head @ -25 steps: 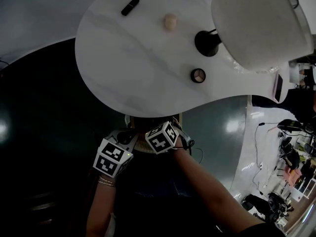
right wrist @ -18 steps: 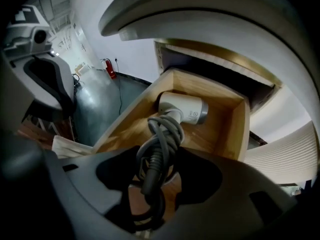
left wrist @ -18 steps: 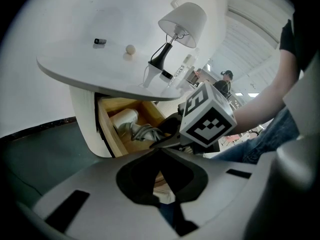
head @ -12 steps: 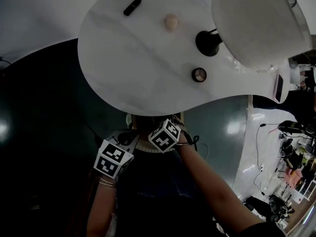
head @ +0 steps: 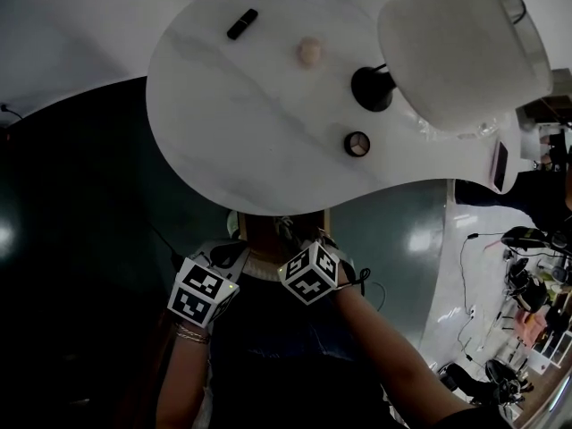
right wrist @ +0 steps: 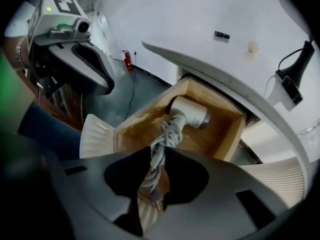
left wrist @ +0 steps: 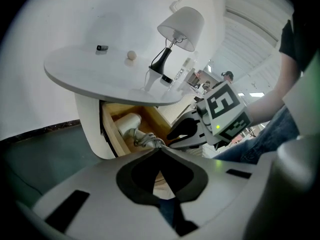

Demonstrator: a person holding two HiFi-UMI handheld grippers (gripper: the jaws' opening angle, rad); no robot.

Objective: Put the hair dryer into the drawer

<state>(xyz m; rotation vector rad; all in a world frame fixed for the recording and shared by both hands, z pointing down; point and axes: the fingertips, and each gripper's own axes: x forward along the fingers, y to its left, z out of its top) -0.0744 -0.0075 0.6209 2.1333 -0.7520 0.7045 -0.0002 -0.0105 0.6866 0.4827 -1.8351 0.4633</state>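
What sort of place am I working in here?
Probably a bedroom or dressing corner staged inside a lab. A white marble-look table carries a shaded lamp and a makeup compact. Its wooden drawer holds a hair dryer. Beyond, gear sits on a pale floor.

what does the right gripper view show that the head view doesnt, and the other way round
Only the right gripper view: the inside of the open wooden drawer, the hair dryer lying in it, and its cord between the fingers of the right gripper, which have just been closing on it.
Only the head view: the lamp's white shade and a round compact.
Both: the white tabletop, the small black item and the beige ball on it.
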